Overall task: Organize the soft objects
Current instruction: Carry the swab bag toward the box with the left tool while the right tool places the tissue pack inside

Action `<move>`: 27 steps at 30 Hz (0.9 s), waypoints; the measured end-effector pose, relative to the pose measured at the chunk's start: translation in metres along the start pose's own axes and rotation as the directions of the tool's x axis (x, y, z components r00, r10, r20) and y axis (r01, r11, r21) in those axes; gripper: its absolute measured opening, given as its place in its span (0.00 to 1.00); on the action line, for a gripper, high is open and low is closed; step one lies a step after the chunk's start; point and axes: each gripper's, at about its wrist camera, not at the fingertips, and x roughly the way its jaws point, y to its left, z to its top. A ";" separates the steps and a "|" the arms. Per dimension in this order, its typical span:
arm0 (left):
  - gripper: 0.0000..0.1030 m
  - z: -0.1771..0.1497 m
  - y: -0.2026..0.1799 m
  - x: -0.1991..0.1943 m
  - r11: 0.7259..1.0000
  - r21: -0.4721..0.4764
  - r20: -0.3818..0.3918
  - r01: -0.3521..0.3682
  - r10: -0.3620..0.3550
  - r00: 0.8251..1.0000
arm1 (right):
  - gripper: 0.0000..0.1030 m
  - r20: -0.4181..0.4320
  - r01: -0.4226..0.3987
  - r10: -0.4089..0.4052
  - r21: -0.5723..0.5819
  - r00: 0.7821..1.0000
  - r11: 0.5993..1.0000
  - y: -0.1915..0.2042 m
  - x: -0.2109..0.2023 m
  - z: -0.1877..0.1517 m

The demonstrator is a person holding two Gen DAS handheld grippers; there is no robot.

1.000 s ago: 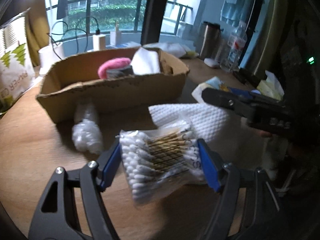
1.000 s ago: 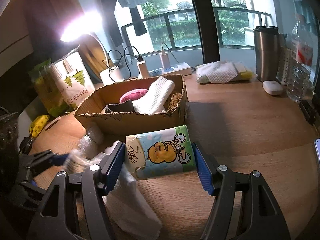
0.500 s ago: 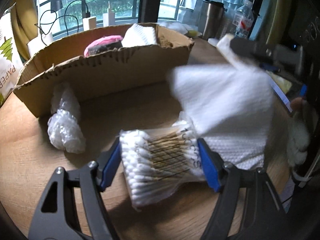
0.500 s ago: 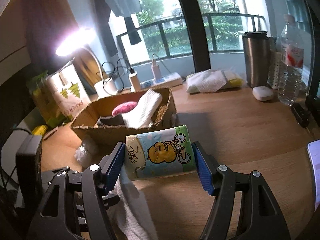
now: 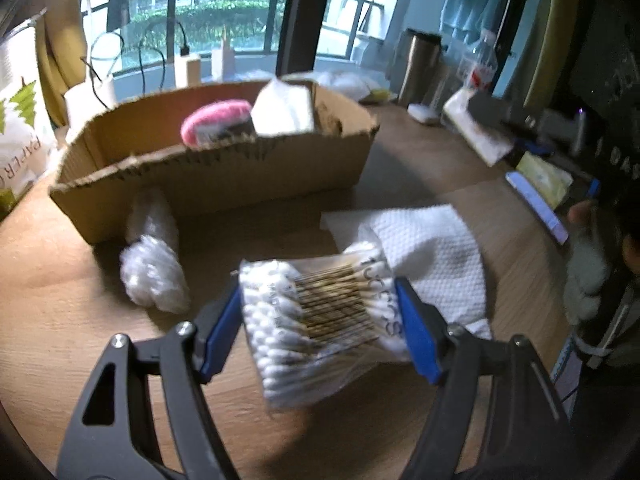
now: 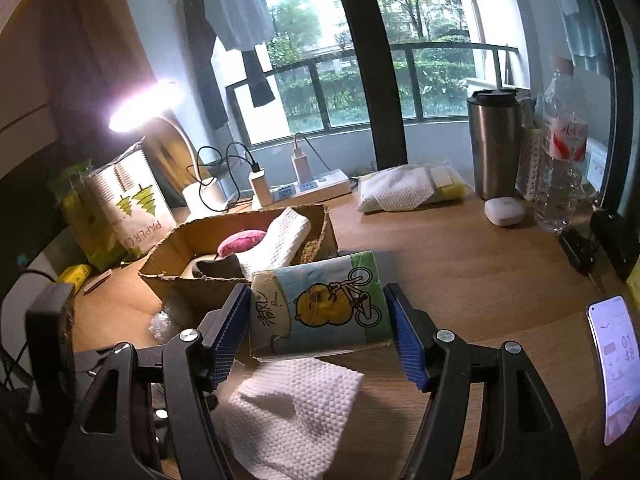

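Left wrist view first: the left hand-held gripper (image 5: 320,320) has its blue pads closed on a clear pack of cotton swabs (image 5: 316,316), one pad at each end of the pack, jaws standing fairly wide to span it. The pack is lifted clear of the wooden desk (image 5: 60,312), tilted, its shadow on the wood below. Just behind it a white paper towel (image 5: 432,252) lies flat on the desk, part of it under the pack's far corner. To the left sits a crumpled wad of bubble wrap (image 5: 152,272), close against the front wall of the cardboard box (image 5: 224,176). Inside the box a pink round pad (image 5: 216,120) and a folded white cloth (image 5: 284,110) show above the torn rim. Further back, toward the far edge of the desk, stand a steel tumbler (image 5: 418,68) and a water bottle (image 5: 482,64). The picture is blurred here, so finer detail is hard to read.

Over to the right wrist view: the right hand-held gripper (image 6: 316,328) grips a tissue packet (image 6: 320,306) printed with a yellow cartoon figure on a bicycle, pads pressed on both short ends, jaws likewise fairly wide. The packet hangs above the desk, in front of the box's (image 6: 184,276) near right corner. Beneath it the paper towel (image 6: 292,412) lies spread out. In the box, the pink pad (image 6: 242,240) rests beside the white cloth (image 6: 280,240). A phone (image 6: 618,364) with a lit screen lies at the desk's right edge.
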 end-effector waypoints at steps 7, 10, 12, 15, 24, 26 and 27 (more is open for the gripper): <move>0.71 0.010 0.013 -0.033 1.000 -0.027 0.067 -0.006 0.008 0.998 | 0.68 0.001 -0.023 0.023 -0.040 1.000 0.999 0.021 0.000 0.008; 0.71 0.015 0.022 -0.046 0.999 -0.045 0.098 -0.012 0.016 0.995 | 0.68 0.001 -0.030 0.030 -0.055 1.000 0.998 0.031 0.001 0.012; 0.71 0.018 0.029 -0.053 0.998 -0.058 0.120 -0.019 0.026 0.992 | 0.68 0.002 -0.034 0.034 -0.064 0.999 0.997 0.036 0.002 0.015; 0.71 0.025 0.041 -0.063 0.997 -0.070 0.150 -0.038 0.048 0.987 | 0.68 0.002 -0.038 0.039 -0.075 0.999 0.996 0.044 0.004 0.019; 0.71 0.043 0.073 -0.084 0.991 -0.110 0.235 -0.078 0.102 0.967 | 0.68 0.002 -0.054 0.054 -0.101 0.999 0.993 0.063 0.015 0.032; 0.71 0.047 0.080 -0.090 0.990 -0.117 0.270 -0.080 0.109 0.957 | 0.68 0.003 -0.057 0.058 -0.103 0.998 0.993 0.066 0.017 0.035; 0.71 0.049 0.082 -0.093 0.990 -0.117 0.284 -0.081 0.112 0.952 | 0.68 0.003 -0.059 0.060 -0.105 0.998 0.993 0.067 0.018 0.036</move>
